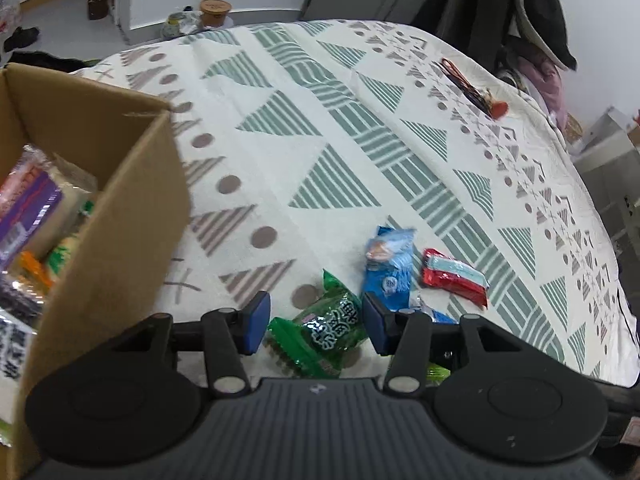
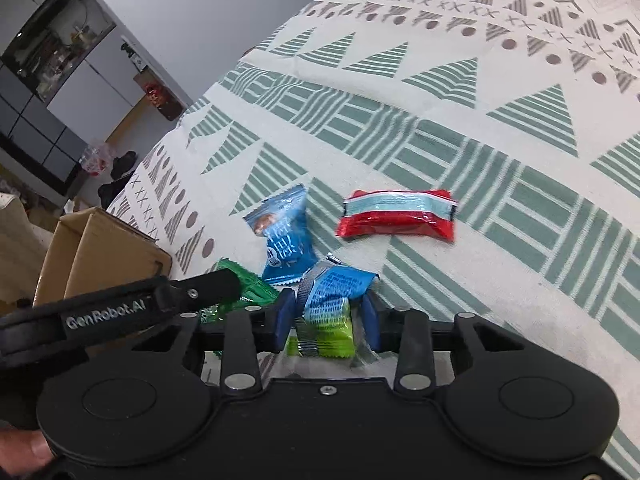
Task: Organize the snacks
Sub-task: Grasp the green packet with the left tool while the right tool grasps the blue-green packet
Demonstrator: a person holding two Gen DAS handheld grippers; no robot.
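The left gripper (image 1: 316, 320) has its jaws wide apart around the green snack packet (image 1: 324, 332) on the bed. The right gripper (image 2: 326, 320), jaws nearly together, pinches a blue-and-green packet (image 2: 328, 316). The cardboard box (image 1: 120, 208) sits left.

Home bedroom: patterned bedspread (image 1: 320, 128), hung clothes (image 1: 520, 4).

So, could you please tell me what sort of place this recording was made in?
Most likely a lived-in home room, perhaps a bedroom: the snacks lie on a patterned quilt that looks like a bed cover, clothes hang in a heap behind it, and a dark cabinet lines the wall.
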